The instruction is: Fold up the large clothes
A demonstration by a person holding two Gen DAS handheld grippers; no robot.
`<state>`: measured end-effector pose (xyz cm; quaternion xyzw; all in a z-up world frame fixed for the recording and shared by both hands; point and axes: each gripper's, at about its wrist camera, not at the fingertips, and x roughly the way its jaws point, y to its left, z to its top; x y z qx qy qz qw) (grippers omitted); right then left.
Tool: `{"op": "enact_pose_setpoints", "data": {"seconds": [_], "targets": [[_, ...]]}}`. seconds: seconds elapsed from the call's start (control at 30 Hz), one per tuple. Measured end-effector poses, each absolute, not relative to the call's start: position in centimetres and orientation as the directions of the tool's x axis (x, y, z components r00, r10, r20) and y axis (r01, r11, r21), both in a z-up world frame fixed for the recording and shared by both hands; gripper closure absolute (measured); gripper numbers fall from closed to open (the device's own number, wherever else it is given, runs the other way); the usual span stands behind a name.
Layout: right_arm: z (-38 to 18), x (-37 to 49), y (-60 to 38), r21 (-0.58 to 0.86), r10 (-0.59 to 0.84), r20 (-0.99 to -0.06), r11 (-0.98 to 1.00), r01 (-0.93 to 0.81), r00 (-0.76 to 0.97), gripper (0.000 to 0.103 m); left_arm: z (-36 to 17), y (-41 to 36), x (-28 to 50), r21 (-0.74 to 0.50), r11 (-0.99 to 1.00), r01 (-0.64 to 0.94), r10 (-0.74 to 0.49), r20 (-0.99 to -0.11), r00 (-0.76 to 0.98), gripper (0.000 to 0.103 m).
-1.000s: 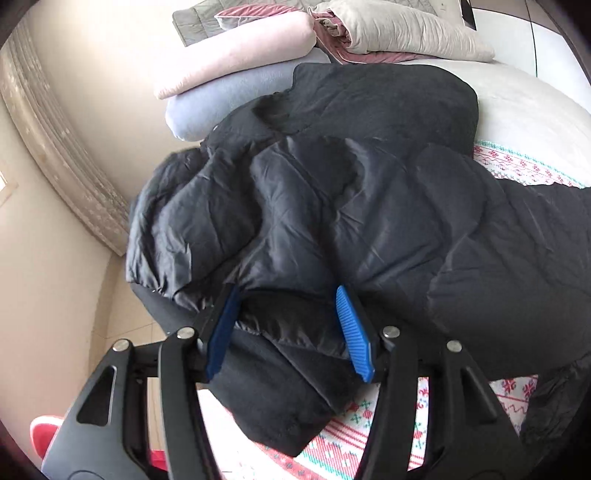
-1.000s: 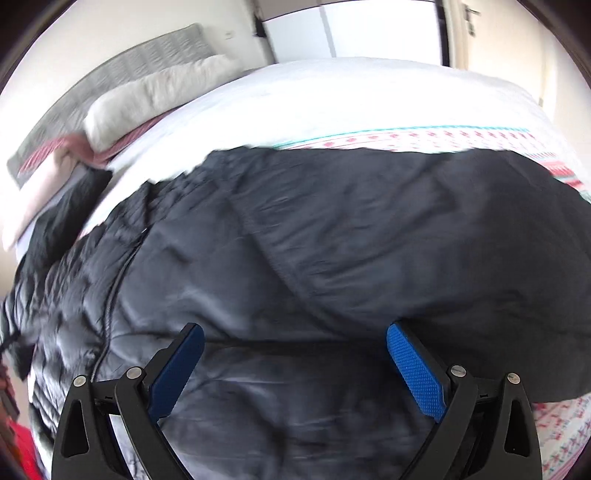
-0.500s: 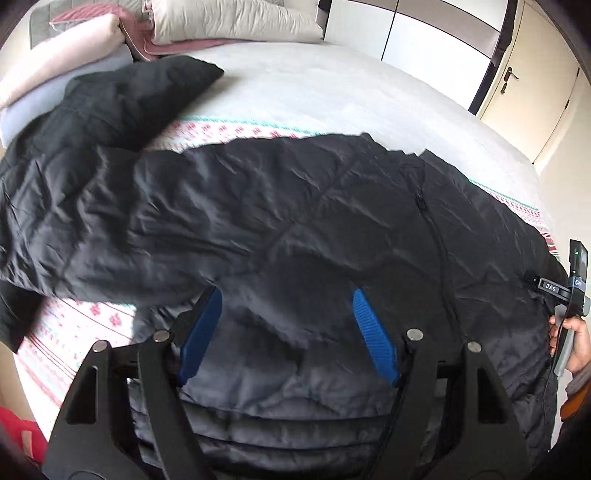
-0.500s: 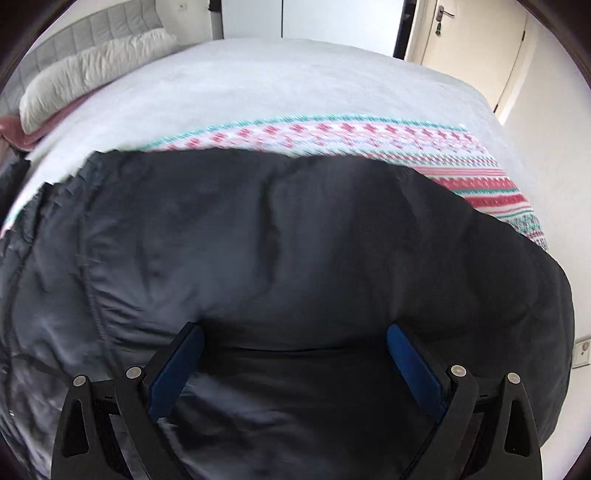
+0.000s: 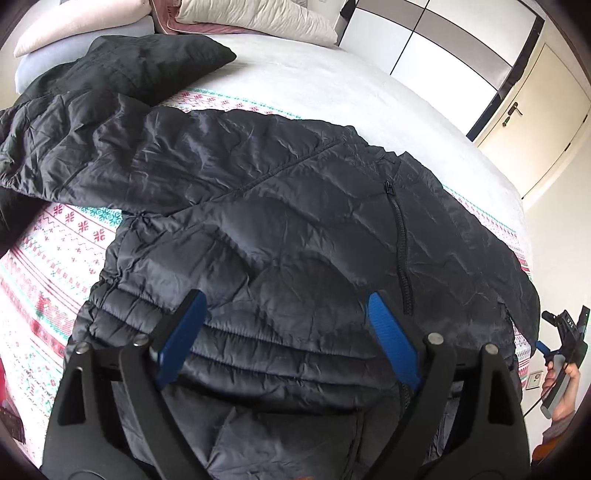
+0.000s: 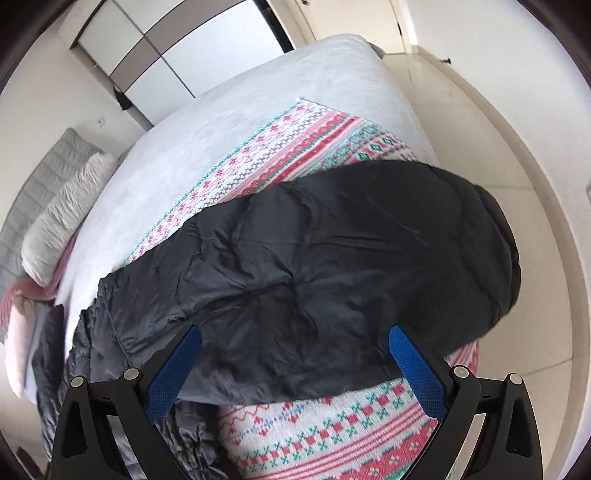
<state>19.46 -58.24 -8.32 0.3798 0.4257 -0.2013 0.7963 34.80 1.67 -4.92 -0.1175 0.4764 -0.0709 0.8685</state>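
While both grippers hang wide open, one black puffer jacket [image 5: 280, 206] lies spread across the bed [image 5: 332, 88].

Left gripper [image 5: 286, 325] sits over the quilted body, right gripper [image 6: 295, 354] over a sleeve; neither is holding anything. Jacket's on one patterned blanket [image 6: 332, 443], zipper [image 5: 400, 240] showing, and I count roughly three pillows [image 5: 258, 18] stacked at the head.

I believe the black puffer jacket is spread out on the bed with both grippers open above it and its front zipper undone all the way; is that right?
Not quite. The left wrist view shows the zipper closed along the jacket, not undone. The rest holds: the jacket is spread on the bed, with the left gripper and the right gripper both open above it.
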Motion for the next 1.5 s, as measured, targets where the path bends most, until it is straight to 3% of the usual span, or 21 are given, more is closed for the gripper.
{"op": "enact_pose_setpoints", "data": {"seconds": [0.2, 0.33, 0.4, 0.5, 0.53, 0.57, 0.63, 0.67, 0.87, 1.2, 1.37, 1.5], "targets": [[-10.7, 17.3, -58.9, 0.495, 0.031, -0.828, 0.509, 0.704, 0.56, 0.001, -6.8, 2.3, 34.9, -0.317, 0.948, -0.024, -0.264, -0.827, 0.497, 0.012], [-11.2, 17.0, -60.3, 0.533, -0.041, -0.793, 0.438, 0.724, 0.608, 0.002, -7.4, 2.1, 35.0, -0.361, 0.933, -0.001, -0.317, -0.82, 0.477, 0.012], [-11.4, 17.1, -61.0, 0.539, -0.092, -0.781, 0.401, 0.741, 0.617, 0.007, -7.4, 2.0, 35.1, -0.353, 0.935, 0.016, -0.316, -0.814, 0.487, 0.012], [-11.5, 17.4, -62.2, 0.521, -0.178, -0.777, 0.359, 0.775, 0.604, 0.029, -7.3, 2.2, 35.3, -0.373, 0.927, 0.028, -0.337, -0.801, 0.496, 0.012], [-11.5, 17.4, -62.4, 0.52, -0.197, -0.773, 0.349, 0.78, 0.603, 0.043, -7.2, 2.3, 35.3, -0.383, 0.923, 0.031, -0.346, -0.795, 0.498, 0.012], [-11.3, 17.3, -62.6, 0.523, -0.212, -0.767, 0.339, 0.782, 0.605, 0.068, -7.1, 2.4, 35.3, -0.391, 0.92, 0.035, -0.355, -0.79, 0.501, 0.012], [-10.7, 17.1, -62.7, 0.568, -0.216, -0.732, 0.329, 0.754, 0.646, 0.09, -6.7, 2.6, 35.3, -0.395, 0.917, 0.05, -0.363, -0.779, 0.512, 0.012], [-9.9, 17.1, -62.5, 0.566, -0.236, -0.723, 0.336, 0.753, 0.649, 0.093, -6.5, 2.7, 35.2, -0.393, 0.918, 0.057, -0.364, -0.773, 0.52, 0.012], [-2.8, 18.4, -58.9, 0.489, -0.329, -0.648, 0.512, 0.706, 0.687, 0.097, -5.7, 3.1, 35.1, -0.403, 0.913, 0.057, -0.368, -0.757, 0.54, 0.012], [8.8, 23.8, -47.3, 0.322, -0.262, -0.506, 0.826, 0.462, 0.821, 0.097, -5.1, 3.9, 35.0, -0.425, 0.904, 0.051, -0.38, -0.74, 0.555, 0.012], [10.5, 28.0, -38.6, 0.176, -0.174, -0.505, 0.938, 0.298, 0.845, 0.097, -5.1, 4.2, 35.0, -0.438, 0.898, 0.047, -0.389, -0.738, 0.552, 0.012], [8.6, 31.4, -30.8, 0.052, -0.089, -0.564, 0.988, 0.144, 0.821, 0.096, -5.1, 4.4, 35.0, -0.438, 0.898, 0.046, -0.388, -0.738, 0.552, 0.012]]}}
